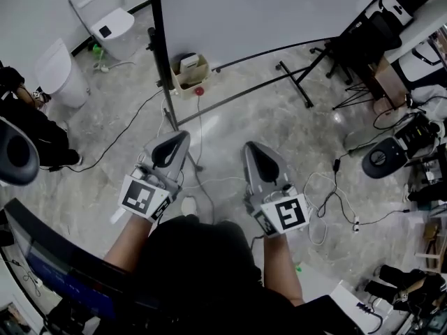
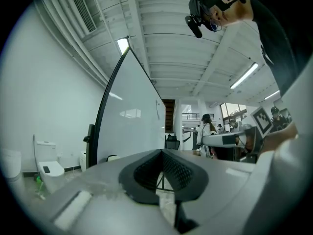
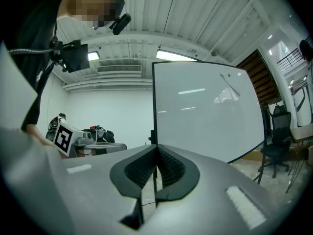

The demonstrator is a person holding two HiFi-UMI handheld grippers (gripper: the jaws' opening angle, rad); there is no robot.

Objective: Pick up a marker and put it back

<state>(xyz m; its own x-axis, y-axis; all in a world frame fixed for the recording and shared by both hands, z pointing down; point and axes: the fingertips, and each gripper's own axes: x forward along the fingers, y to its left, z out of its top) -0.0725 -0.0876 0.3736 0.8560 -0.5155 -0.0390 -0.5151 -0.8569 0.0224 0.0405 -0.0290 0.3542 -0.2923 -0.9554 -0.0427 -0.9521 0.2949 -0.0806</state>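
At the far left we count two white toilets against the wall. Nearer us, left of centre, the left gripper points level toward the whiteboard. Its own view shows its jaws pressed together with nothing between them. One cardboard box sits on the floor at the foot of the board's stand.

To the right, the right gripper is also closed tip to tip and empty. That makes two grippers, one board, one box and two toilets.

We can make out no marker in any view. We judge that it lies on or near the board, perhaps on its lower edge or in the box, so the task has hardly begun.

To do the reach well, we would find the marker first and carry one gripper to it. We would open the jaws before arriving and close across the barrel near its middle, so it does not roll away.
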